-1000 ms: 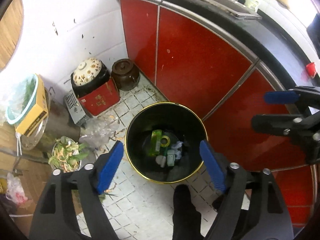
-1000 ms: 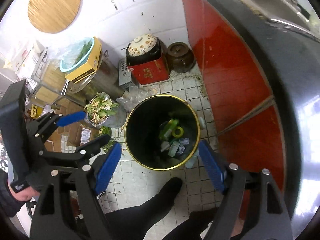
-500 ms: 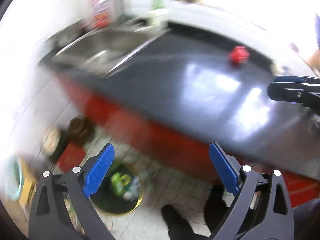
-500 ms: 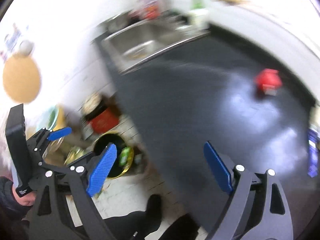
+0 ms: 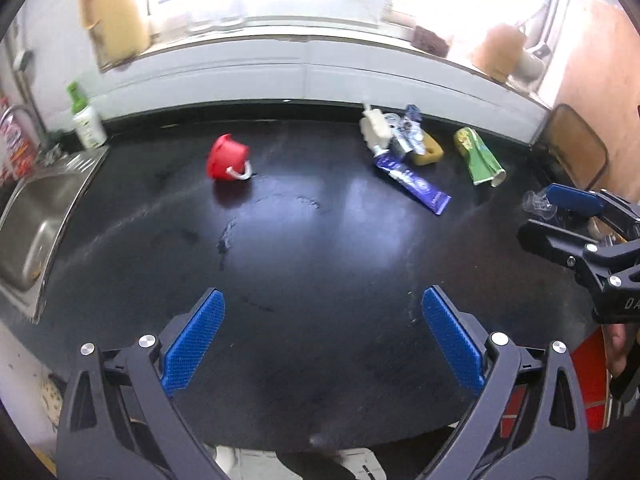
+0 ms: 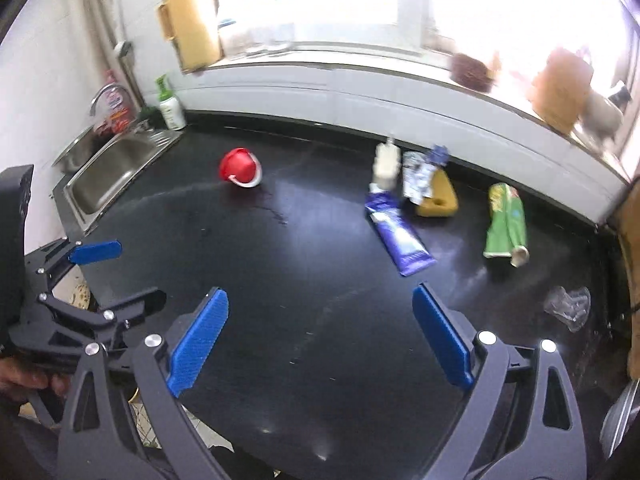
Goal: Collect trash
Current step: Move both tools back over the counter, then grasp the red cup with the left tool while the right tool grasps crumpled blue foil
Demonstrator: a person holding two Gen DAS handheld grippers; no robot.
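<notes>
Trash lies on the black counter (image 5: 304, 248): a red cup (image 5: 227, 162) on its side, a blue tube (image 5: 416, 184), a green tube (image 5: 478, 156), a white bottle (image 5: 374, 132), crumpled foil (image 5: 408, 138) and a yellow sponge (image 5: 430, 152). The right wrist view shows the red cup (image 6: 239, 168), blue tube (image 6: 400, 238), green tube (image 6: 505, 220), white bottle (image 6: 386, 164), yellow sponge (image 6: 438, 200) and clear crumpled plastic (image 6: 568, 306). My left gripper (image 5: 322, 346) is open and empty above the near counter. My right gripper (image 6: 320, 342) is open and empty too.
A steel sink (image 6: 116, 164) is at the counter's left end with a green-capped bottle (image 6: 170, 104) behind it. A white tiled ledge (image 5: 304, 68) under a bright window runs along the back. Red cabinet fronts (image 5: 588, 376) show below the counter edge.
Both grippers have swung up from the black trash bin on the floor to face the counter top. Both stayed open and empty.
</notes>
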